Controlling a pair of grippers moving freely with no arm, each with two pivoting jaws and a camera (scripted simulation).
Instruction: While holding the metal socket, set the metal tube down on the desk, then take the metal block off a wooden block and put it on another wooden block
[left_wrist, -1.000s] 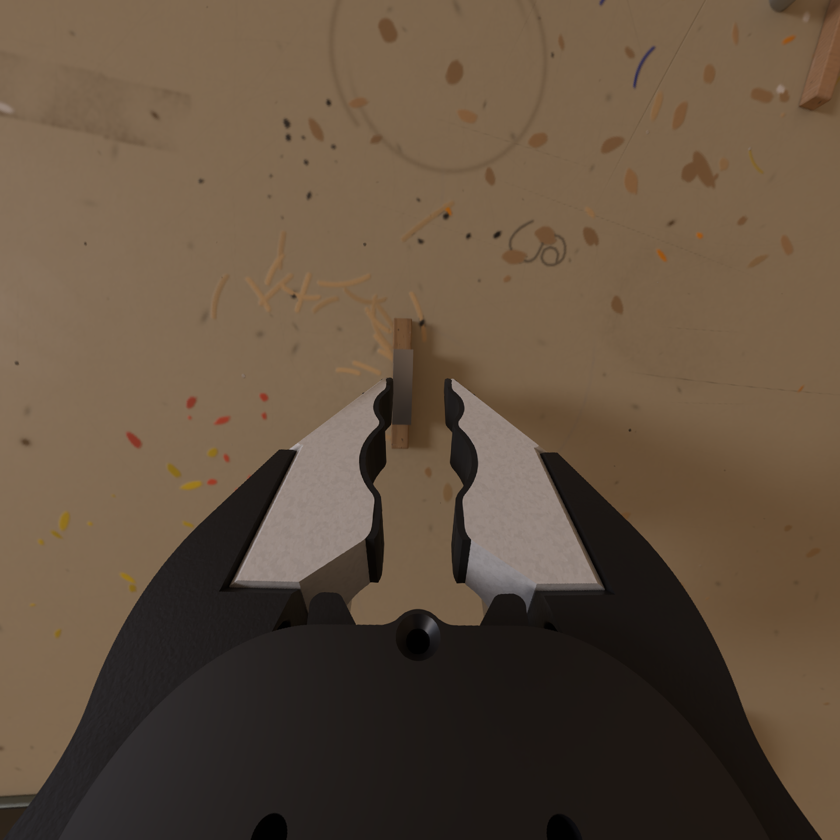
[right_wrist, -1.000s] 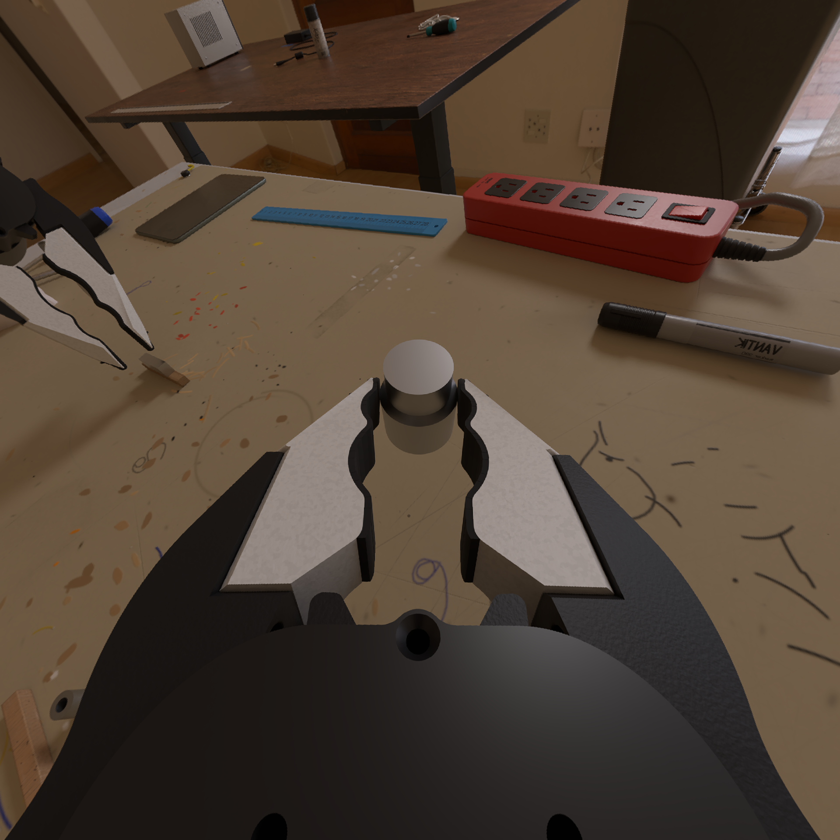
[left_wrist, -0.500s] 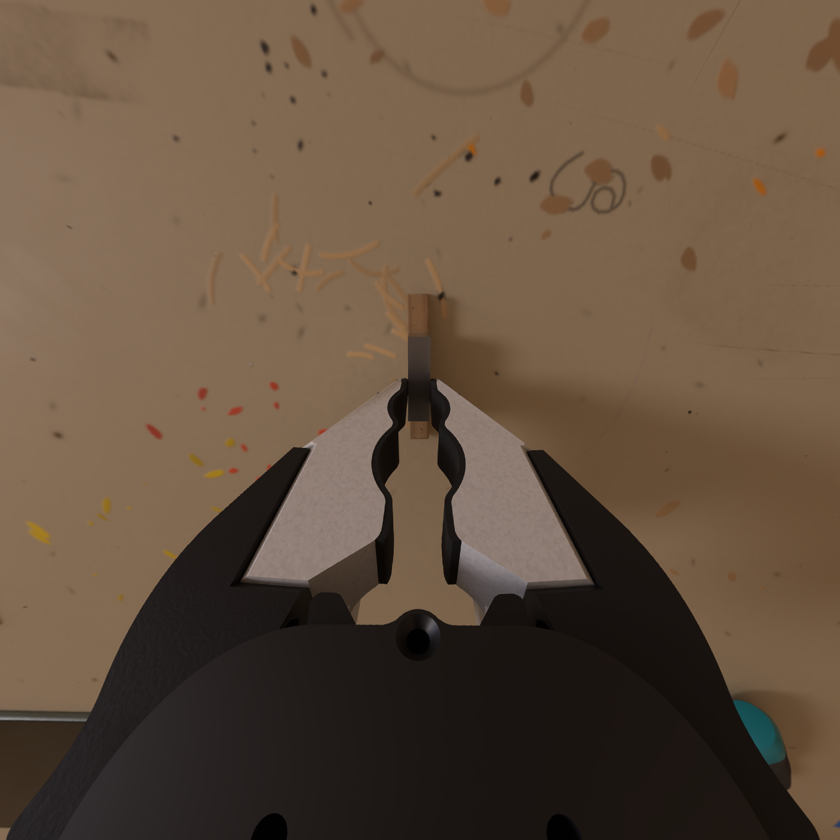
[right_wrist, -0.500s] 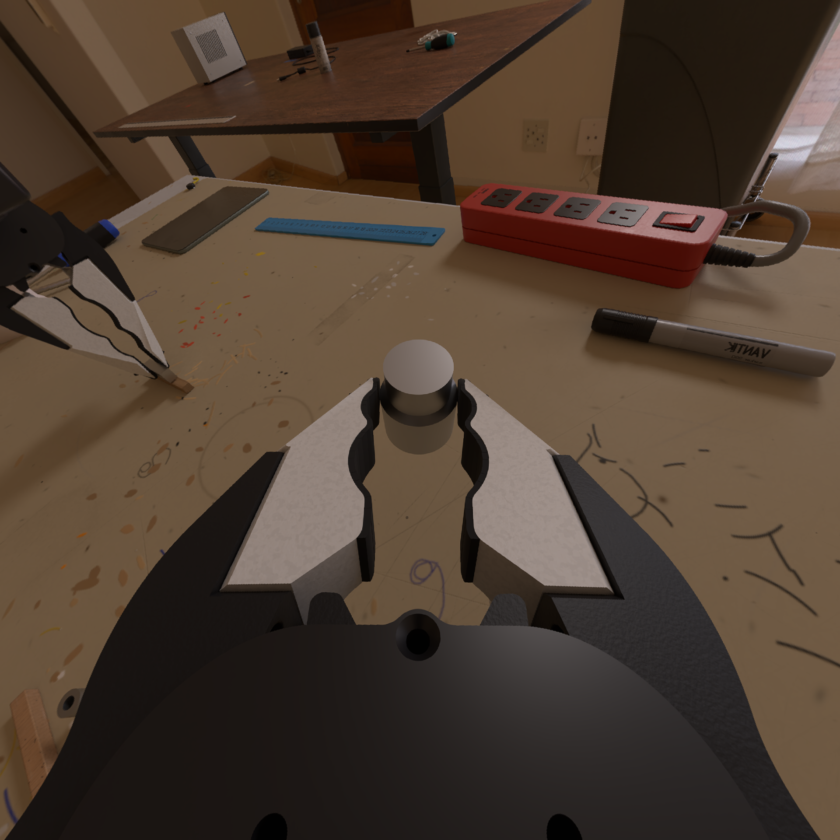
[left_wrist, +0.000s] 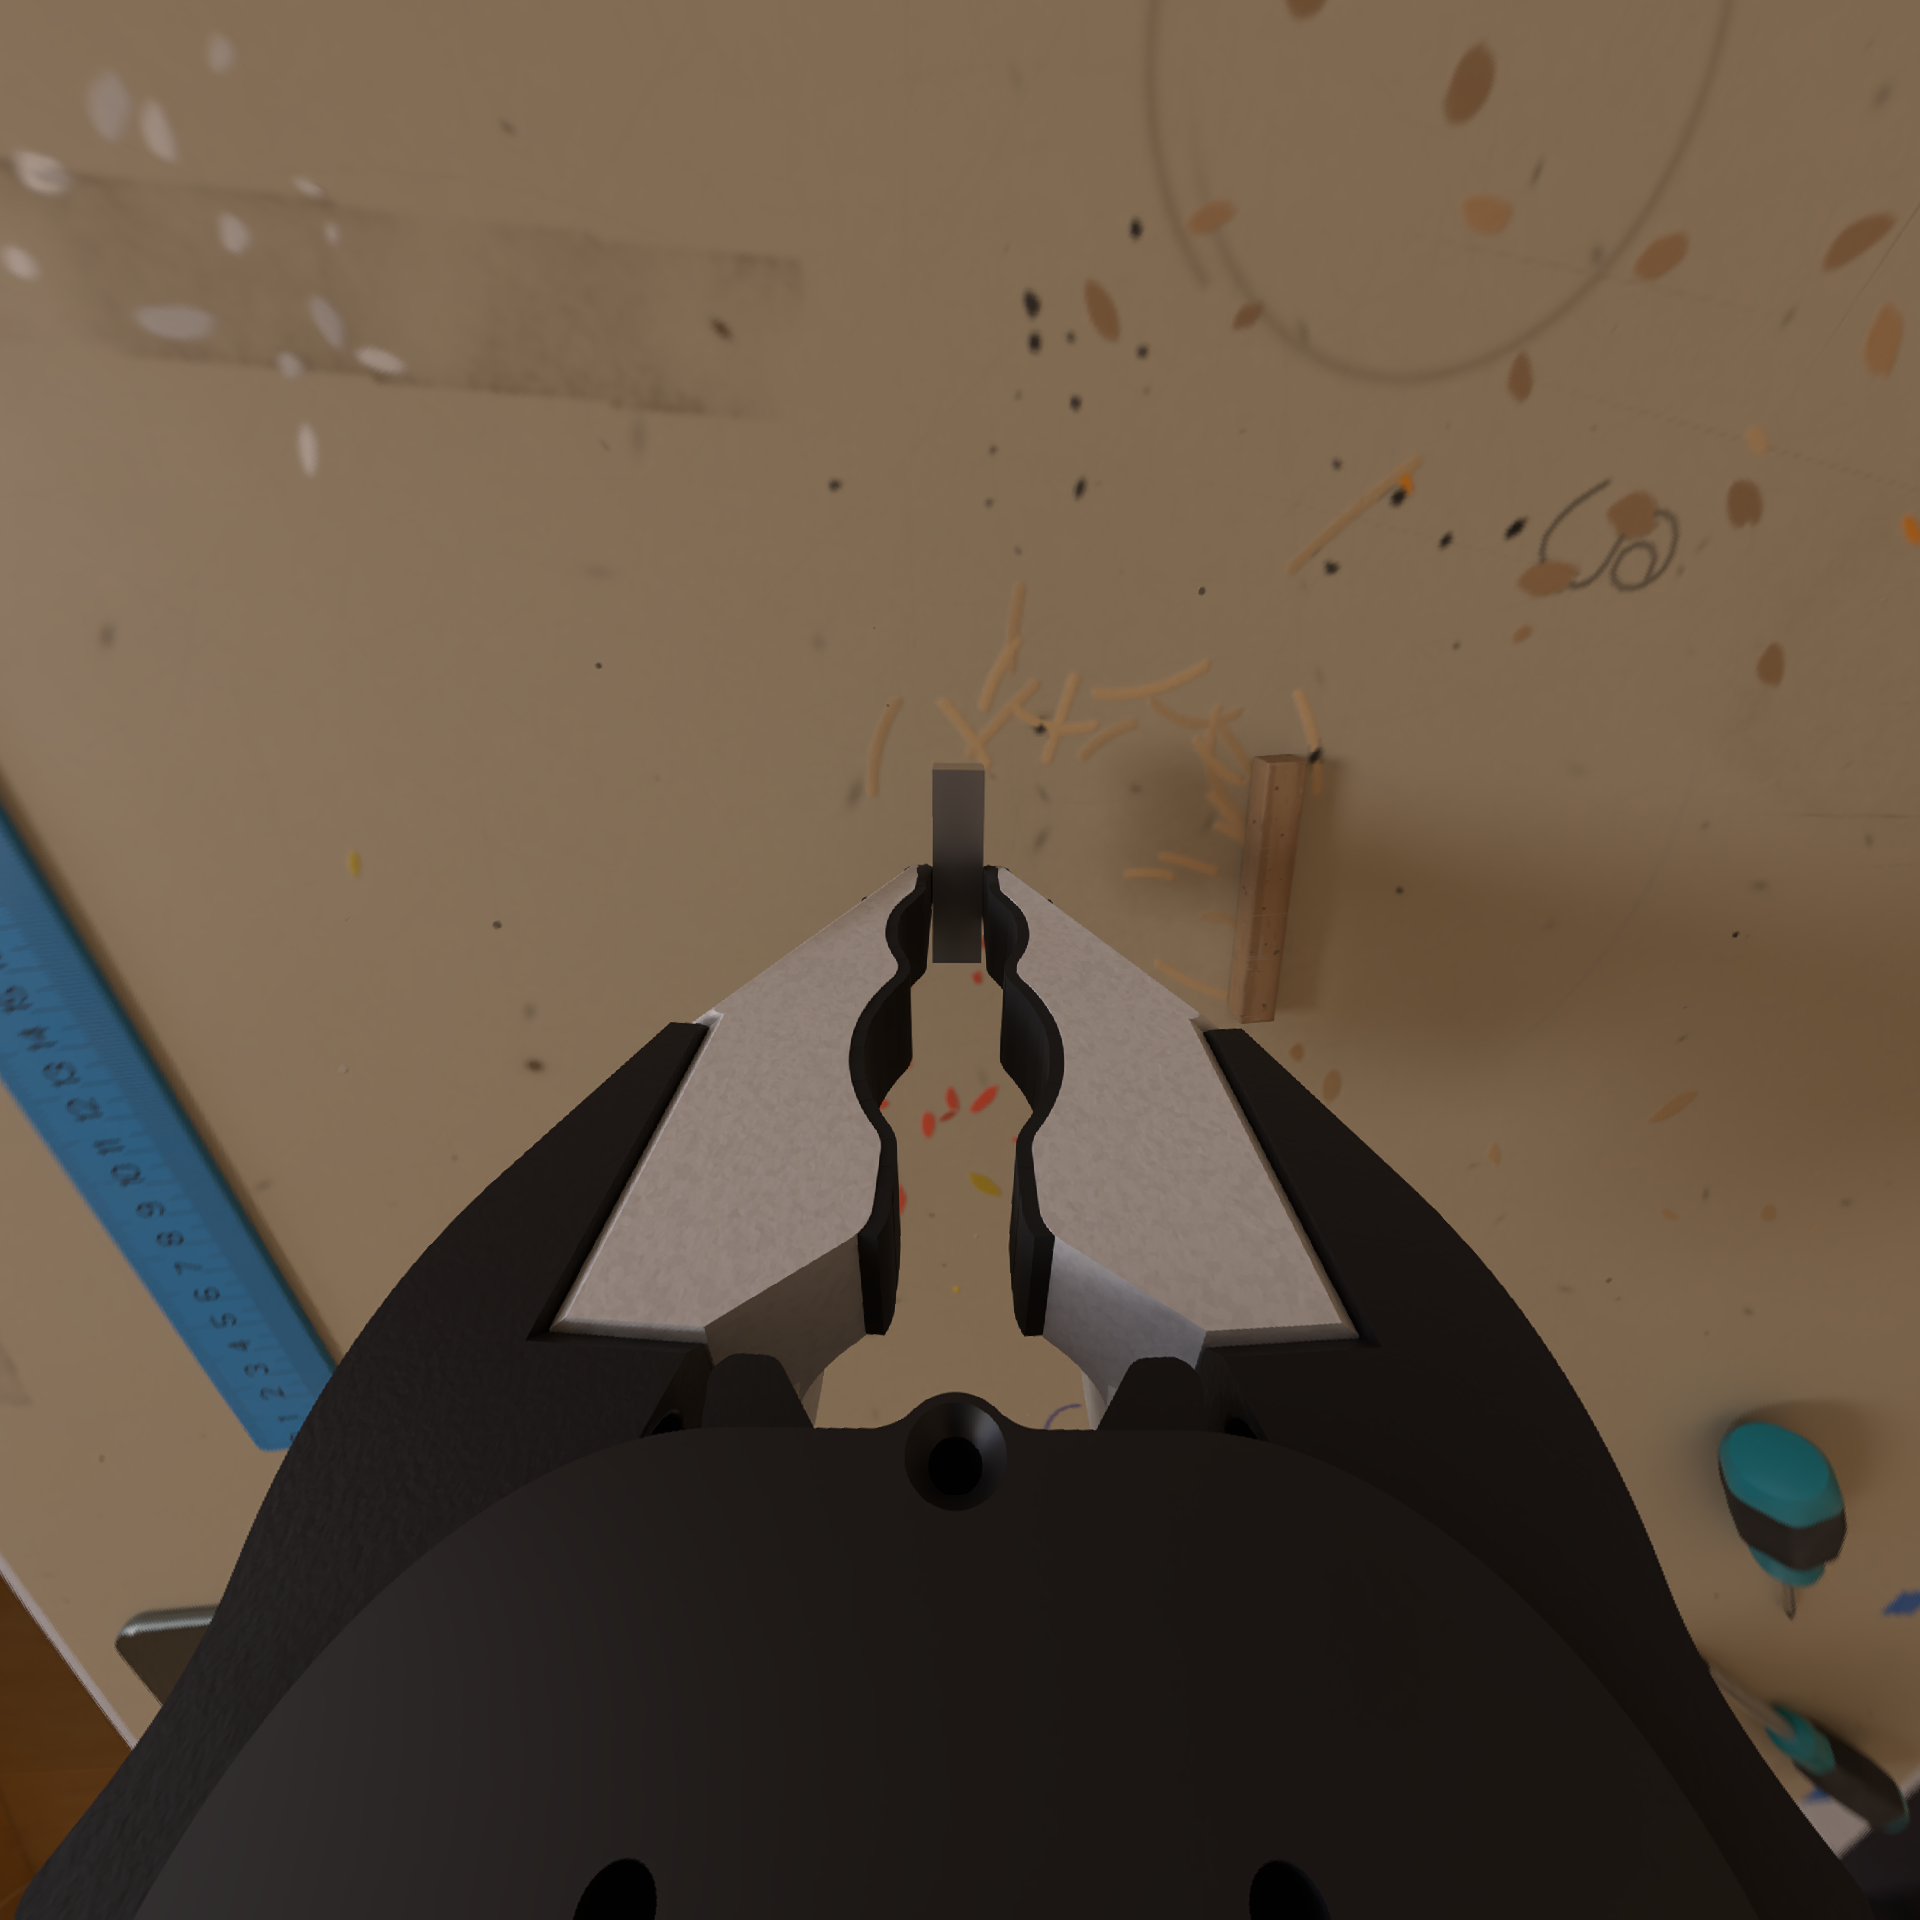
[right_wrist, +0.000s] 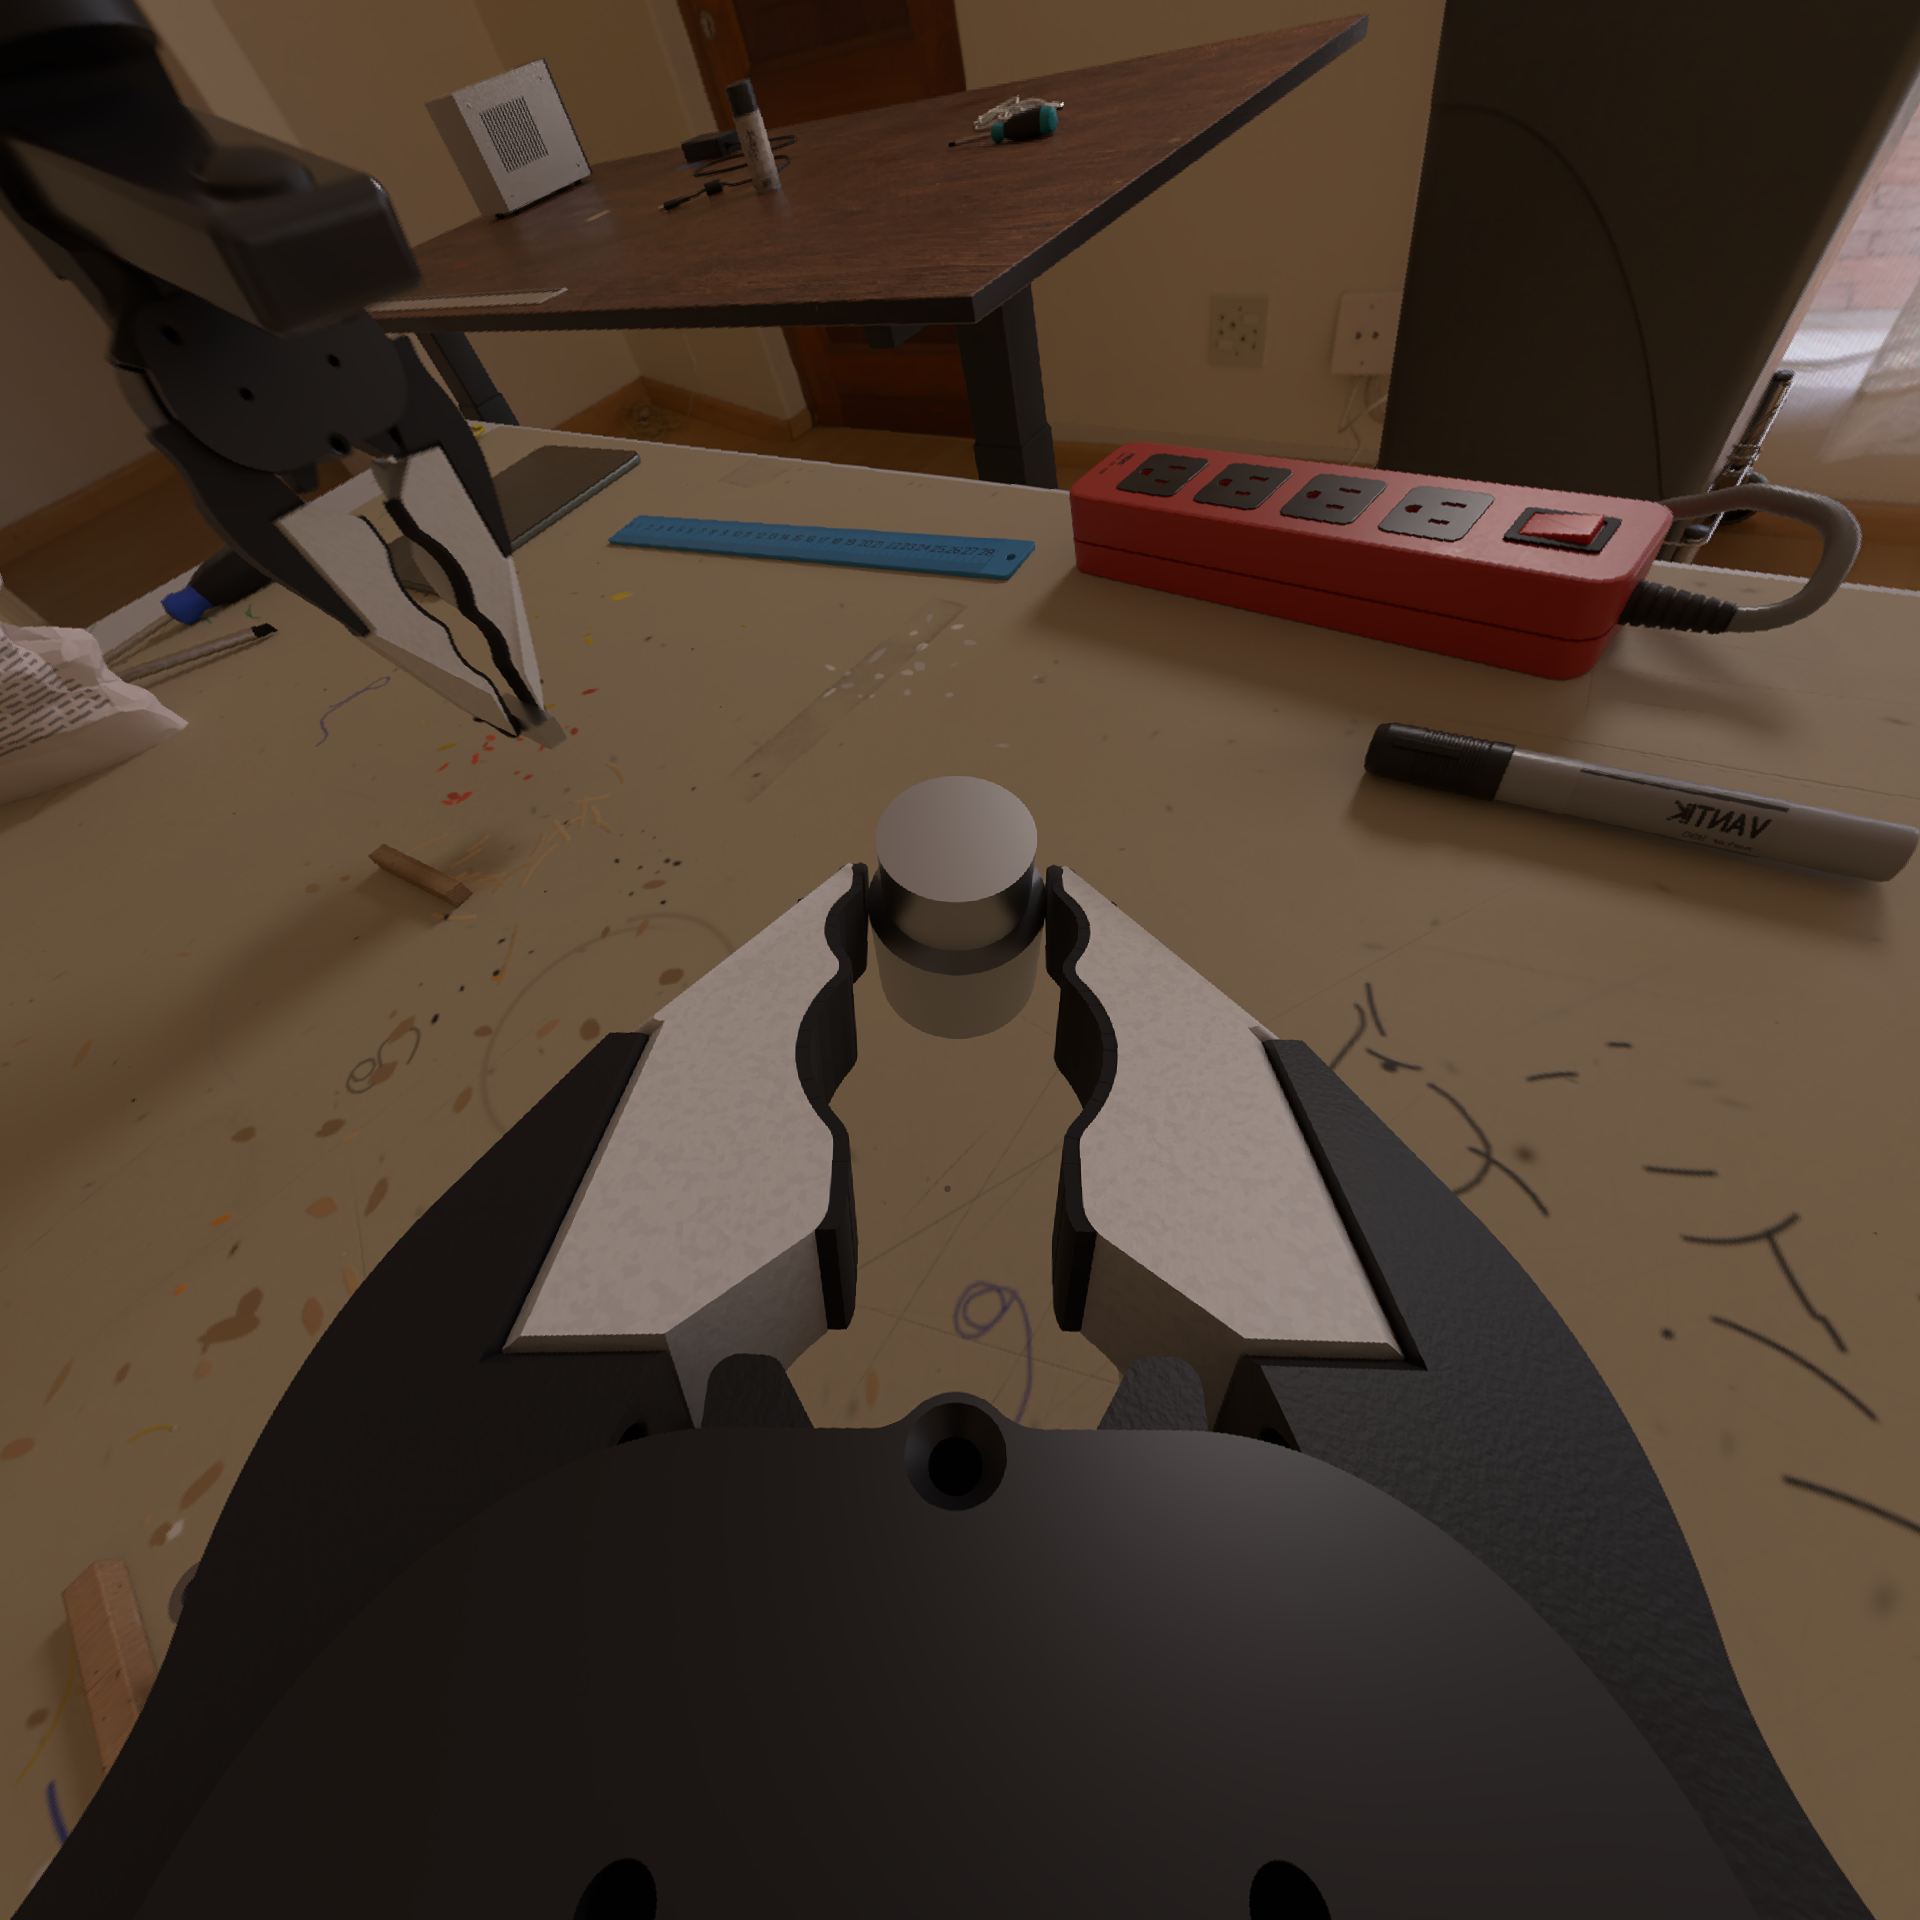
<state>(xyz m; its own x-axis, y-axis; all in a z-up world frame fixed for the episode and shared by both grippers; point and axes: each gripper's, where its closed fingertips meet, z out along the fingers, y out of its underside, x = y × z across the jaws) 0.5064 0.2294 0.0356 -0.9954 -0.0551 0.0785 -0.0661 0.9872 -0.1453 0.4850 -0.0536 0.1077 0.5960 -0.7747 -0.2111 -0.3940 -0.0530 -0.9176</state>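
Note:
My left gripper is shut on the thin grey metal block and holds it above the desk, to the left of the small wooden block that lies bare on the desk. In the right wrist view the left gripper hangs at the far left with the metal block at its tips, beyond that wooden block. My right gripper is shut on the round metal socket, above the desk. A second wooden block lies at the lower left. I see no metal tube.
A blue ruler, a red power strip and a black-capped marker lie on the desk. A teal-handled screwdriver lies at the right. A phone and crumpled paper are at the left.
My left gripper closed on the metal block, lifted it off the wooden block and carried it left. The wooden block stays on the desk. The right gripper still holds the socket.

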